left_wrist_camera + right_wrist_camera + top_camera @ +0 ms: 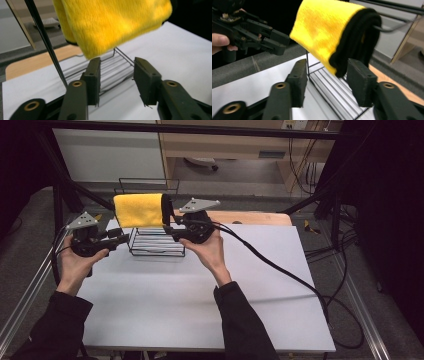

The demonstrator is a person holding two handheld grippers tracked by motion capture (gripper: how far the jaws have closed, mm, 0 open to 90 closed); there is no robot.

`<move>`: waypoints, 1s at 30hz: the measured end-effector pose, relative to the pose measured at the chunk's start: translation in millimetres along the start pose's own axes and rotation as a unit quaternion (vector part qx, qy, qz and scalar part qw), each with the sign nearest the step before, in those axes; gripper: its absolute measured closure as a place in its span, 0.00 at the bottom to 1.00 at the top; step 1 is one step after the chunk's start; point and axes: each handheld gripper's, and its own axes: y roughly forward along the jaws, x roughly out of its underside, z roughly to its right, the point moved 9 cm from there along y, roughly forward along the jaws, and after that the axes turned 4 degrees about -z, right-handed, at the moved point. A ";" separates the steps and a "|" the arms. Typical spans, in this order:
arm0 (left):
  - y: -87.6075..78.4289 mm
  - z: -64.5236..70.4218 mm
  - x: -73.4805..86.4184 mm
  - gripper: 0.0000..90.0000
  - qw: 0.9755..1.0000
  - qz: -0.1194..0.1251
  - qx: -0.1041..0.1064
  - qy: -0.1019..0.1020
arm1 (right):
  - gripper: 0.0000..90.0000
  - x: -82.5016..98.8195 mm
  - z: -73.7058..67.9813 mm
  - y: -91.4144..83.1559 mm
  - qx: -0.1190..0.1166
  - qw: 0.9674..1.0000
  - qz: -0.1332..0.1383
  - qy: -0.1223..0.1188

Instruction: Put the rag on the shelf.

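Right gripper [325,82] jaws apart, flanking black-edged yellow plush towel [329,32] on black wire rack [155,242]; left gripper [117,82] likewise apart. Likely pre-grasp; next, close on hem

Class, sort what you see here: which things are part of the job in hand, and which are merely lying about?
In use, judging by where both grippers point:
yellow cloth draped over the wire rack
left gripper, open
right gripper, open

Lying about:
wooden board at the table's far edge
black cable trailing across the table
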 end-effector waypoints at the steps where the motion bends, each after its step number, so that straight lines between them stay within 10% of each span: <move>1: 0.1 1.0 2.9 0.60 1.000 0.000 0.001 -0.001 | 0.52 3.0 1.5 -3.8 -0.002 1.000 -0.002 0.004; 17: 25.7 34.3 58.7 0.25 0.999 -0.025 0.014 0.032 | 0.15 82.2 39.8 -58.0 0.038 0.998 -0.049 0.030; 30: 47.6 55.5 99.4 0.11 0.997 -0.052 0.035 0.035 | 0.06 171.1 68.7 -96.6 0.055 0.992 -0.074 0.087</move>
